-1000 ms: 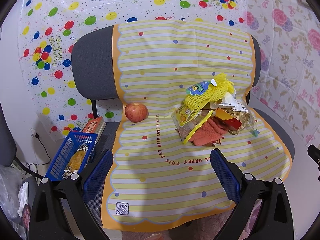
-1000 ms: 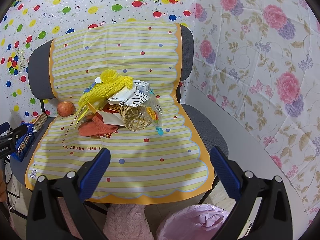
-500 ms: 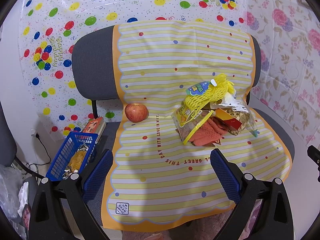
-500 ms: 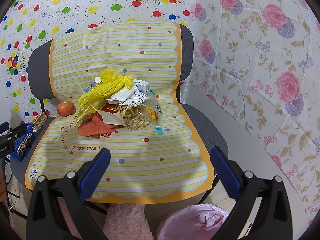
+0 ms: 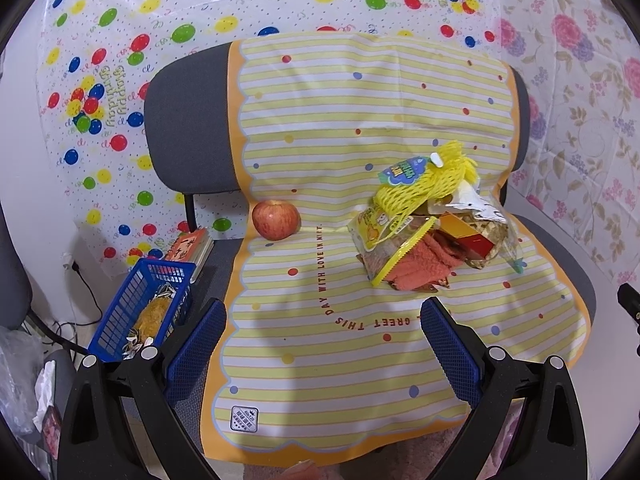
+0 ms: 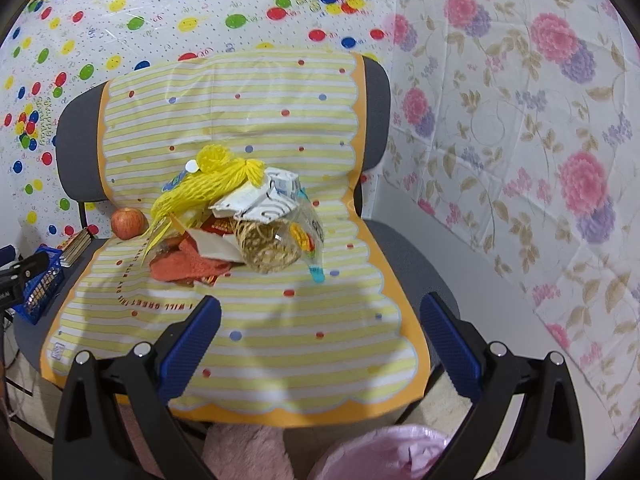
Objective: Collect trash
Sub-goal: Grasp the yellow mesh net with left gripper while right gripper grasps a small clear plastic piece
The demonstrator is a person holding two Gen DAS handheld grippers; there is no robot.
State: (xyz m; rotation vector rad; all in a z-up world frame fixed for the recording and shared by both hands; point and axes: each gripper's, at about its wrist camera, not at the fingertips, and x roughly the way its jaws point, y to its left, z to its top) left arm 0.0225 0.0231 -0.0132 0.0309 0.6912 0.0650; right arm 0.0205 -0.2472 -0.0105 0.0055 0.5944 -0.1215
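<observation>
Nothing collected yet: trash pile (image 6: 236, 224) w/ yellow net bag (image 5: 424, 184) sits on chair's mat (image 5: 320, 320). Left gripper (image 5: 322, 344) & right gripper (image 6: 320, 332) both wide apart, empty; pink-lined bin (image 6: 384, 456) waits below.

Grey office chair (image 5: 188, 128) under a yellow striped cover (image 5: 360, 112); balloon sheet (image 5: 120, 20) at 11 o'clock, floral wall (image 6: 520, 120) at 2.

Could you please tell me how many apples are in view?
1: the apple sits on the striped mat, left of the trash pile, apart from it. Others could be hidden in the pile.
</observation>
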